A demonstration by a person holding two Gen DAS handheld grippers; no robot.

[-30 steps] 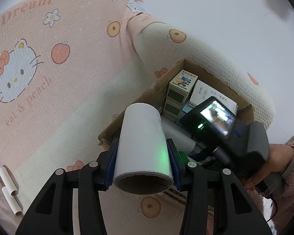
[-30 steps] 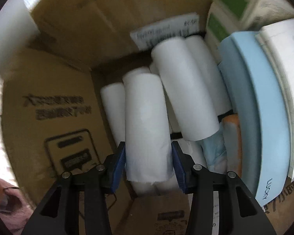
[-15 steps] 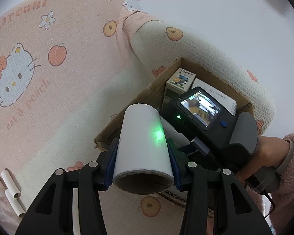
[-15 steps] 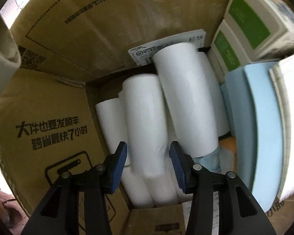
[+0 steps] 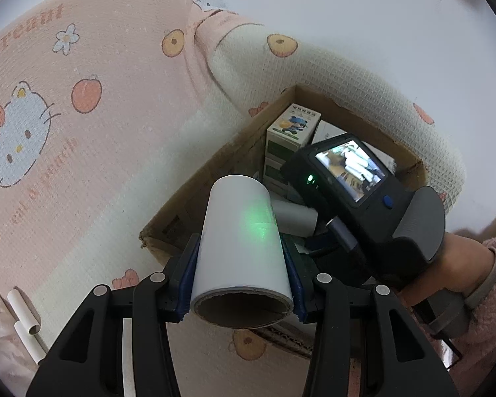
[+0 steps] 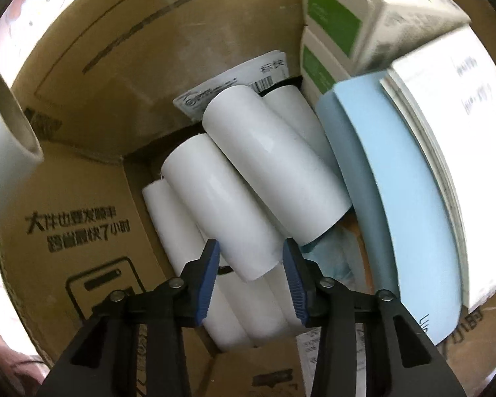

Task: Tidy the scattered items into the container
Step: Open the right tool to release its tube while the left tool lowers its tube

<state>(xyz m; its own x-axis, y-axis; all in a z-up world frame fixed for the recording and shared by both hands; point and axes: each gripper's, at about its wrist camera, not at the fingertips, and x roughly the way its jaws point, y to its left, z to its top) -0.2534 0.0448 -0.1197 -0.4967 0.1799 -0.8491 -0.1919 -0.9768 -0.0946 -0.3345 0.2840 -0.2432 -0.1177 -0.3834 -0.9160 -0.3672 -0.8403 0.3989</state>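
My left gripper [image 5: 241, 281] is shut on a white paper roll [image 5: 241, 241] with a brown core and holds it just short of the near corner of the cardboard box [image 5: 195, 198]. That roll also shows at the left edge of the right wrist view [image 6: 6, 152]. My right gripper [image 6: 251, 261] is open and empty above the box [image 6: 82, 99], its blue pads either side of the near end of a white roll [image 6: 221, 205] lying on several other white rolls [image 6: 274, 165] inside.
The box also holds green and white cartons [image 6: 334, 23], a light blue book [image 6: 403, 205] and white papers [image 6: 459, 132]. It stands on a pink cartoon-cat blanket [image 5: 82, 132]. Two thin white tubes [image 5: 26, 327] lie at the blanket's lower left. The right hand-held unit [image 5: 363, 198] is over the box.
My right gripper opened and let the white roll drop onto the pile in the box, then drew back upward. My left gripper, with its roll, moved slightly nearer the box.
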